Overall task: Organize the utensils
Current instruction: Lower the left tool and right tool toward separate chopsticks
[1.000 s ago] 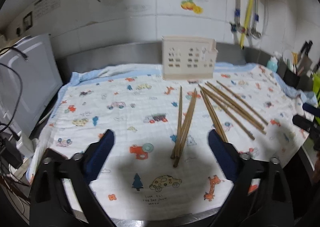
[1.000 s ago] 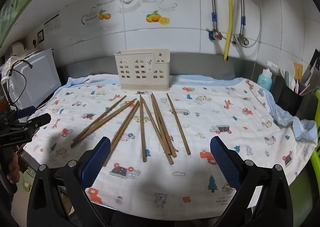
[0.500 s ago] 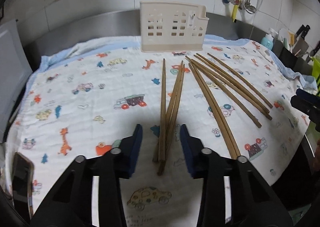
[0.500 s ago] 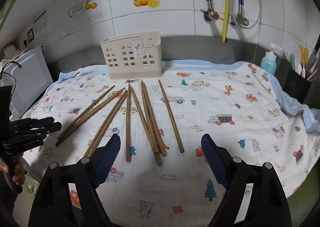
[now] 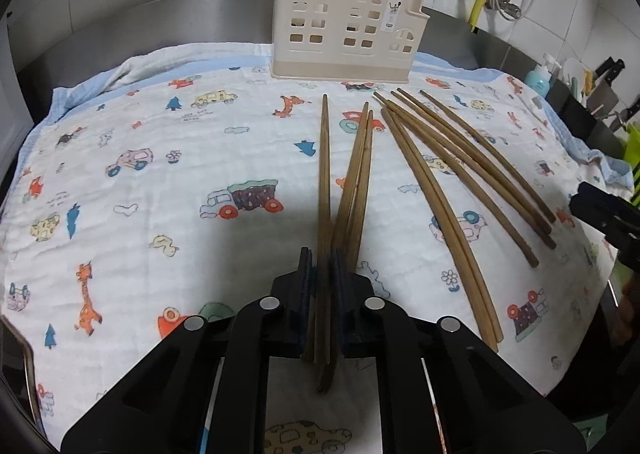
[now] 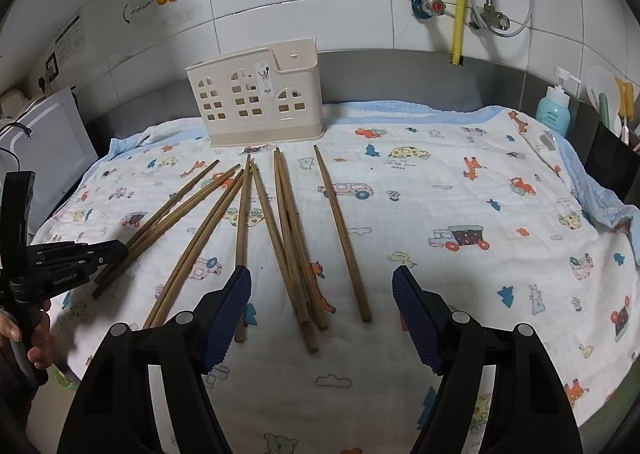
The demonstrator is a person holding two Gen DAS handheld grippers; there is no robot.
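A white-tiled kitchen wall with fruit stickers backs a steel desk (image 5: 168, 20) spread with a quilted white cloth (image 5: 160, 182) printed with cartoon cars, giraffes and trees. The left hand-held gripper (image 5: 323, 274) is clenched on the thick ends of three wooden chopsticks (image 5: 325, 174), their tips fanning toward 12 o'clock. At 1 to 2 o'clock from it lie five more chopsticks (image 5: 448, 174), slim, round and brown, flat on the cloth. Farther off at 12 o'clock stands a cream plastic utensil holder (image 5: 344, 26), shaped like a house with window cut-outs and bearing a small label too small to read; its contents cannot be seen. The right hand-held gripper (image 6: 322, 294) is released, its ribbed blue pads (image 6: 416, 318) wide apart above the cloth, over the near ends of several chopsticks. A blue pump bottle (image 6: 554, 110) stands at its 2 o'clock.
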